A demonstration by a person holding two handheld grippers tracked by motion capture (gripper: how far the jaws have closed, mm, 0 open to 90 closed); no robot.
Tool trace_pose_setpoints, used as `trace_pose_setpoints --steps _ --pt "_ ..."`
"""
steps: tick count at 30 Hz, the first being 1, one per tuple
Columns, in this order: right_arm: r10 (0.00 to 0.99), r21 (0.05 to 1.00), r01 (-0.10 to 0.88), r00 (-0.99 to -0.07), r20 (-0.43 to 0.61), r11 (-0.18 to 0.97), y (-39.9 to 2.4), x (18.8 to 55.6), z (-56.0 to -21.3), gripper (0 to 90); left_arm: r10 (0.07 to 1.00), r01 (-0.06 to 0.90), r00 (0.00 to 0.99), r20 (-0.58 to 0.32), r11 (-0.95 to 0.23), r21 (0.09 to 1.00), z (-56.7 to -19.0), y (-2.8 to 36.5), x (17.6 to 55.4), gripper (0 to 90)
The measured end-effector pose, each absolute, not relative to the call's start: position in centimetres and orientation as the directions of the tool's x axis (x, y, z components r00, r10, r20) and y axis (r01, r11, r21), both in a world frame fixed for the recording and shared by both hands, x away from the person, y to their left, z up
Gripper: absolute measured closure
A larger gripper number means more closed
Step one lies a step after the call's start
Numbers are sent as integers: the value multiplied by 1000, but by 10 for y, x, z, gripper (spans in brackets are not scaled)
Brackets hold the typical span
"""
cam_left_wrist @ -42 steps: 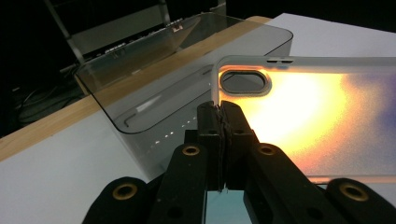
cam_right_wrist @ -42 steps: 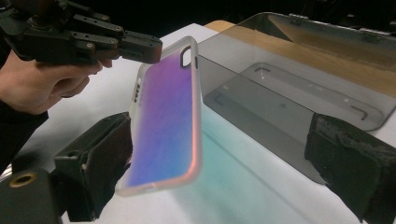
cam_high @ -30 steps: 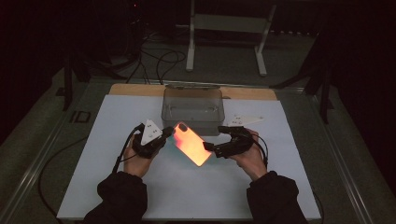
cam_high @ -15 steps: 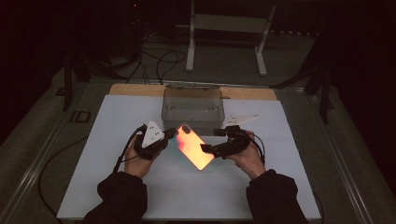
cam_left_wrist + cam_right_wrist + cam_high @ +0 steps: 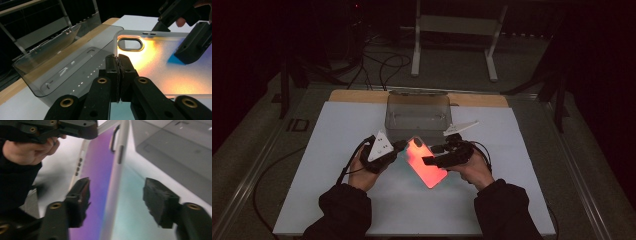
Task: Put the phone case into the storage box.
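A translucent phone case (image 5: pixel 428 165), glowing orange-red in the high view, is held tilted above the white table top (image 5: pixel 337 200). My left gripper (image 5: pixel 401 146) is shut on its corner beside the camera cutout (image 5: pixel 130 44); in the left gripper view my jaws (image 5: pixel 117 71) pinch the case's thin edge (image 5: pixel 155 65). My right gripper (image 5: pixel 432 154) straddles the opposite long side. In the right gripper view the case's rim (image 5: pixel 113 195) runs between my two pads (image 5: pixel 118 202) with a gap on each side. These jaws have just been closing around the case.
A clear smoky plastic box (image 5: pixel 417 117) stands just beyond the case, near the table's wooden back edge (image 5: pixel 357 96). It shows at the left in the left gripper view (image 5: pixel 70 65). Metal frame legs and cables stand on the floor behind the table.
The right gripper's jaws have narrowed around the case's edge. Both hands and the case have stayed where they were.
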State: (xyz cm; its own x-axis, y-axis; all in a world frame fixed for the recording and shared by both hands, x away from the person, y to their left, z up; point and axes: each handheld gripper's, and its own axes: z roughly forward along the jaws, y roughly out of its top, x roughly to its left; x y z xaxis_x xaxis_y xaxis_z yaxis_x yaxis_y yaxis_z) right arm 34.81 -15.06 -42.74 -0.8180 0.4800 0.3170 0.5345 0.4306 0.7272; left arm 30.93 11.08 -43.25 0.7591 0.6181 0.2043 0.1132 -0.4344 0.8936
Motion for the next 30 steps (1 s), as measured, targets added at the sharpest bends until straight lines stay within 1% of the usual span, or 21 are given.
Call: trace_pose_setpoints --steps 1,2,3,5,6,7,9,10,11,17,20,25,30 --pt "480 727 534 -818 317 431 -151 348 -427 416 617 112 759 205 -435 894 -433 110 309 887" --pt "470 718 541 -819 330 438 -149 348 -428 485 613 107 763 206 -434 894 -433 110 309 887" --pt "460 716 540 -822 335 443 -148 349 -428 500 613 107 763 206 -434 894 -433 110 309 887" --pt "446 705 548 -822 354 451 -147 349 -428 558 605 102 768 210 -439 893 -433 109 309 886" --pt "446 705 548 -822 354 451 -147 349 -428 558 605 102 768 210 -439 893 -433 109 309 886" --pt "429 697 550 -825 367 461 -145 349 -428 616 600 97 770 215 -444 891 -434 107 309 886" --pt "426 694 552 -824 372 462 -144 349 -429 621 601 93 768 223 -449 889 -434 107 308 886" --pt "422 685 560 -821 385 465 -144 349 -429 652 598 90 769 227 -452 887 -434 107 309 885" --pt "422 685 560 -821 385 465 -144 349 -429 652 598 90 769 227 -452 887 -434 107 309 884" --pt "392 670 588 -806 442 453 -145 349 -429 752 597 83 765 240 -461 883 -436 104 310 884" --pt "385 655 594 -803 454 467 -143 348 -430 785 594 77 765 247 -465 882 -436 101 310 884" --pt "398 637 601 -798 452 483 -141 347 -431 795 582 57 764 281 -494 868 -436 97 309 886" --pt "406 644 597 -801 441 479 -144 347 -428 795 568 47 773 281 -495 868 -436 98 308 888"
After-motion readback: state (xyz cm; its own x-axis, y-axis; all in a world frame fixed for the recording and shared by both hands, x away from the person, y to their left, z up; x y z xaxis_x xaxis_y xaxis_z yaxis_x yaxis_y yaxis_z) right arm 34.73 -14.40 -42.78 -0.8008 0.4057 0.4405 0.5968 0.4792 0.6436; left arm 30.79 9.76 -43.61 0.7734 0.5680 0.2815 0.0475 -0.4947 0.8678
